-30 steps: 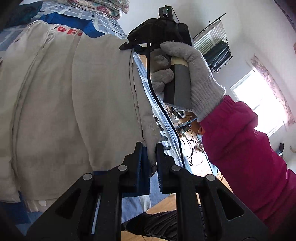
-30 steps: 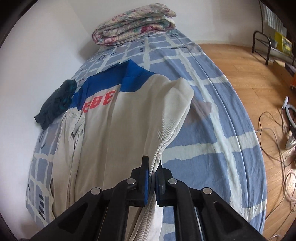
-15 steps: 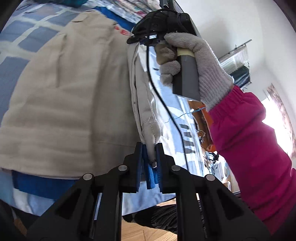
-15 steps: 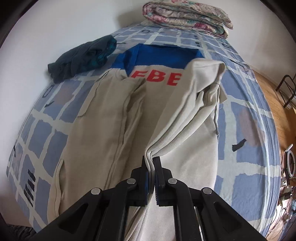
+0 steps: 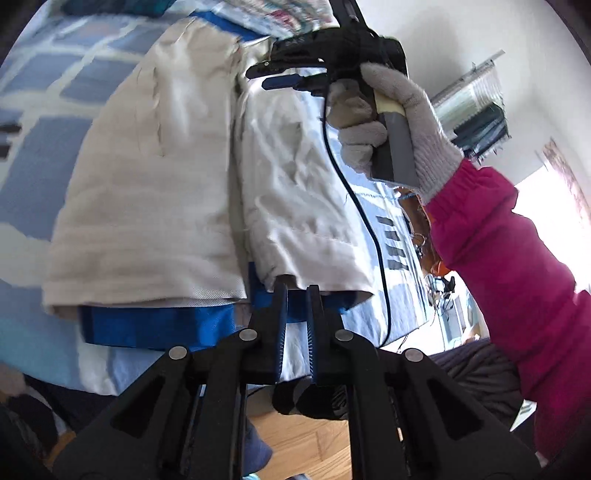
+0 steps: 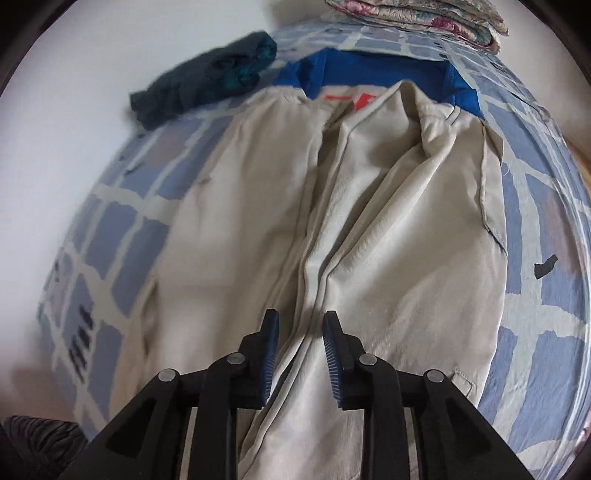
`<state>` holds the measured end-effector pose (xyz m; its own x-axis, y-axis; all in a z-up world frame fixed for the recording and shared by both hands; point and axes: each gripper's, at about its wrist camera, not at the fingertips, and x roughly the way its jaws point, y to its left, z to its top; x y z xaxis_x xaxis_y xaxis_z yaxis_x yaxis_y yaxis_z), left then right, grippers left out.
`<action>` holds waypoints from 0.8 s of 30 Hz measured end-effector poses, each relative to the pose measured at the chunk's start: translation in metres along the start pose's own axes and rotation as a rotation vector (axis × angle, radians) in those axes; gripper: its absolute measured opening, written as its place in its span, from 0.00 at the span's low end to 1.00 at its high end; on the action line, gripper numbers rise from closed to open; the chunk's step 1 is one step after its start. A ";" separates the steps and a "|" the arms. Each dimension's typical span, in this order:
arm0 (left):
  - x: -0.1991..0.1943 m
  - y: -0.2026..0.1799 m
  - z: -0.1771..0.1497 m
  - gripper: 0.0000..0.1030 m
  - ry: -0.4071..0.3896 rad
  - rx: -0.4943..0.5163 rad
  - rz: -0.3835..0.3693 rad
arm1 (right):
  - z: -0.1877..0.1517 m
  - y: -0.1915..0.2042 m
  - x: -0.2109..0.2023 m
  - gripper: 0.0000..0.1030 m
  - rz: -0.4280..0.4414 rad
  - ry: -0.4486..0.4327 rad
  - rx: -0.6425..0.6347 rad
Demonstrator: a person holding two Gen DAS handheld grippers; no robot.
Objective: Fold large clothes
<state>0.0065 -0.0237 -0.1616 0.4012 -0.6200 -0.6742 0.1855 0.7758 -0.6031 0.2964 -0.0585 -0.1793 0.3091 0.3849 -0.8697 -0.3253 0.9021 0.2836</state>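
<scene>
A large beige jacket (image 6: 388, 236) with a blue collar and blue hem band lies on the bed, both side panels folded in so their edges meet down the middle. It also shows in the left wrist view (image 5: 155, 192). My left gripper (image 5: 296, 295) is open at the blue hem (image 5: 159, 325), with nothing between its pads. My right gripper (image 6: 300, 325) is open just above the centre seam, holding nothing. It shows in the left wrist view (image 5: 280, 75) over the jacket's far end.
The bed (image 6: 110, 236) has a blue and white checked cover. A dark green garment (image 6: 207, 81) lies near the wall at the far left. A folded floral quilt (image 6: 417, 14) sits at the head. Wooden floor (image 5: 295, 443) lies below the bed's edge.
Both grippers have opened and let go of the jacket's right panel, which now lies folded over the middle. The right gripper has come lower, close to the cloth.
</scene>
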 end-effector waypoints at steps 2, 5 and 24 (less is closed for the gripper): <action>-0.019 -0.007 0.003 0.06 -0.024 0.058 0.013 | -0.005 -0.013 -0.033 0.27 0.051 -0.065 0.017; -0.039 -0.004 0.012 0.06 -0.042 0.095 0.036 | -0.021 -0.035 -0.067 0.25 0.013 -0.136 0.088; -0.068 0.050 0.090 0.06 -0.050 0.151 0.196 | -0.176 0.059 -0.032 0.19 0.061 0.053 -0.188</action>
<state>0.0695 0.0673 -0.1076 0.4863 -0.4521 -0.7477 0.2298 0.8918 -0.3898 0.1101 -0.0524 -0.2058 0.2378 0.4222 -0.8747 -0.5046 0.8232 0.2602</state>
